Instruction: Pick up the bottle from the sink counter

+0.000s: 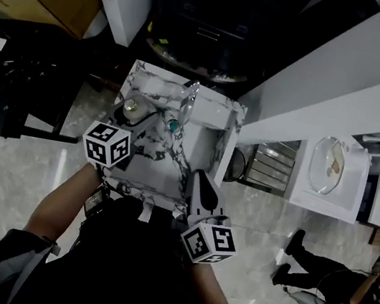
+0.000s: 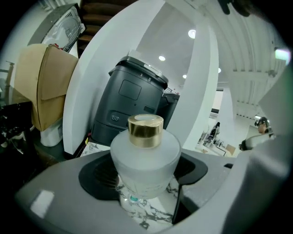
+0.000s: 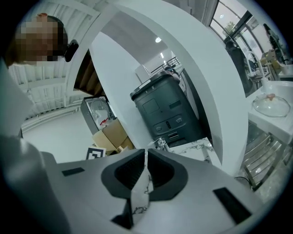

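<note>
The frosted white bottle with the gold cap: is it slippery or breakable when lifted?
The frosted white bottle looks like thick glass, so probably stiff, heavyish and breakable on the marble counter. Its matt sides may slip less than glossy glass between the left gripper's ribbed pads.

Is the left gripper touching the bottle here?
Touching. The left gripper view shows the bottle seated between the left gripper's pads, its frosted sides against both, with no gap visible.

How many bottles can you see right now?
1. The frosted bottle with a gold cap is between the left gripper's fingers, over the marble sink counter. Others could be hidden behind that gripper.
</note>
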